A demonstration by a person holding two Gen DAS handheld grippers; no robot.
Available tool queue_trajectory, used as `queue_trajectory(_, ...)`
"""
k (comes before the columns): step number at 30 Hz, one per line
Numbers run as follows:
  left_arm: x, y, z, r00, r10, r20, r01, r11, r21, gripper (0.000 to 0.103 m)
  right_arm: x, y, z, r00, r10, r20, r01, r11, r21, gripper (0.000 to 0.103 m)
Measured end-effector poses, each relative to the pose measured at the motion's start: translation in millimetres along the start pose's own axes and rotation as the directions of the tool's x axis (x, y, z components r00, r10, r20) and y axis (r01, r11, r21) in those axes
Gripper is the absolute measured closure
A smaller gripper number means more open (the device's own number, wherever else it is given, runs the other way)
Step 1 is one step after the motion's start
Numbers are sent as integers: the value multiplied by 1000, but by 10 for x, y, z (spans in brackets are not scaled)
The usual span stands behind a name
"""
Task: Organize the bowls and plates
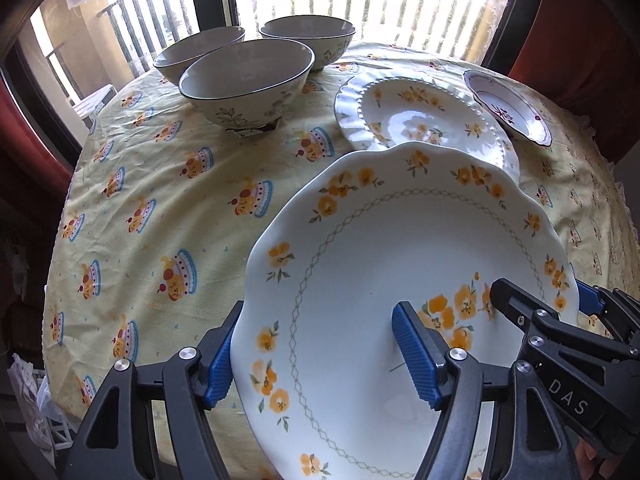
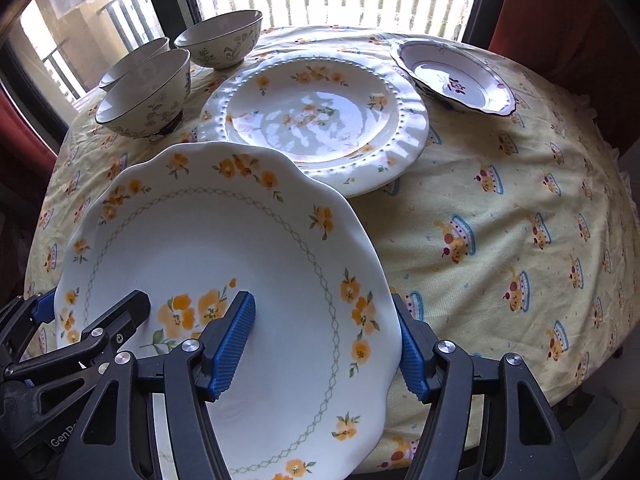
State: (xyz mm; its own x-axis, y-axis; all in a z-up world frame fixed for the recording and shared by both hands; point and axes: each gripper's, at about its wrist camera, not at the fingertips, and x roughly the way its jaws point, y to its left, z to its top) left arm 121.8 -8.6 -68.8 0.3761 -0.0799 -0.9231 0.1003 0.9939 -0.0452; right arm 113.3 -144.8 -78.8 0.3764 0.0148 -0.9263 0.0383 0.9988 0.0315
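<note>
A home dining spot: patterned tablecloth (image 1: pixel 168 184), red curtains (image 1: pixel 24 128), balcony railing (image 1: pixel 132 20) outside.

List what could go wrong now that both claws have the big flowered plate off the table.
1. The left claw and right claw each pinch only the rim of the scalloped plate; the glossy surface could slip.
2. The plate is tilted, so uneven lifting could twist it loose.
3. Its far edge sits close over the beaded plate; moving forward low may knock it.
</note>
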Motion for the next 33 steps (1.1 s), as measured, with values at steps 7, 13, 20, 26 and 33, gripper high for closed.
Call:
queue_trajectory(7, 44, -515, 66, 1000, 4, 20, -4, 1000, -15, 30, -45, -540, 74, 1000, -1, 18, 1, 1000, 4, 34)
queue_trajectory(13, 144, -966, 113, 999, -4, 40, 5, 1000, -30, 31, -35, -1009, 151, 999, -19, 37, 20, 999, -31, 36)
queue_trajectory(20, 291, -1403, 195, 1000, -14, 14, 15, 1000, -22, 31, 57, -1530, 214, 999, -23, 28, 24, 1000, -19, 36)
queue_trajectory(26, 467, -1734, 188, 1000, -23, -4, 23, 1000, -19, 31, 172, -1906, 241, 1000, -32, 1, 31, 999, 21, 36)
queue_trajectory(33, 689, -1891, 229, 997, -22, -67, 19, 999, -42, 31, 380, -2141, 241, 997, -33, -63, 35, 999, 33, 36)
